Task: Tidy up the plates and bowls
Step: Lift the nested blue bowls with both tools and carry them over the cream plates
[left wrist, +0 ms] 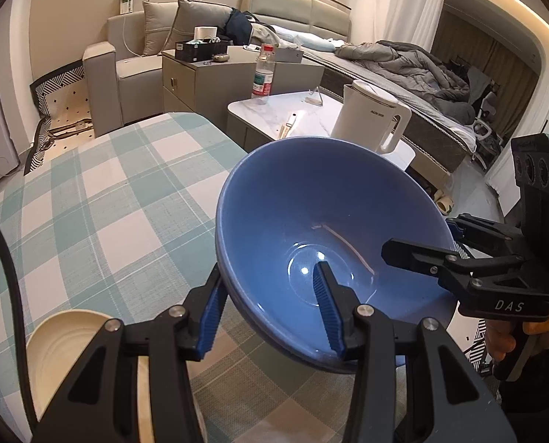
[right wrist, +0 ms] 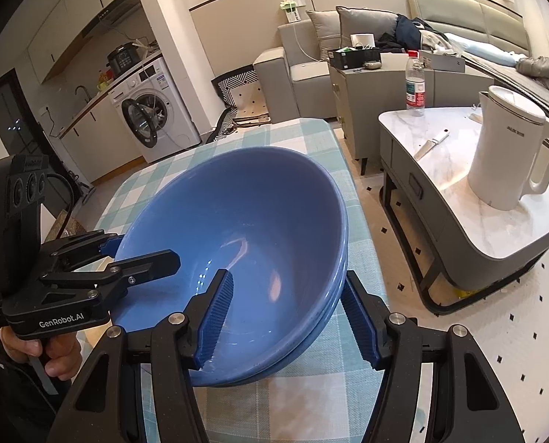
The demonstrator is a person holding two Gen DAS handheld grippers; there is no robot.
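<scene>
Two nested blue bowls [left wrist: 311,221] are held tilted above the checked tablecloth [left wrist: 101,199]. My left gripper [left wrist: 270,302] straddles the stack's near-left rim, one finger inside and one outside, shut on it. My right gripper [right wrist: 289,317] straddles the opposite rim of the blue bowls [right wrist: 245,229] the same way, shut on it. Each gripper shows in the other's view: the right gripper [left wrist: 422,243] at the bowls' right edge, the left gripper [right wrist: 141,258] at their left edge. A cream plate [left wrist: 64,350] lies on the table at lower left, partly hidden by my left gripper.
A low marble side table [right wrist: 452,170] stands to the right with a white kettle [right wrist: 511,151], a water bottle [right wrist: 415,85] and a knife [right wrist: 431,144]. Beyond are a grey cabinet [left wrist: 200,77], sofa, bed and washing machine [right wrist: 152,118].
</scene>
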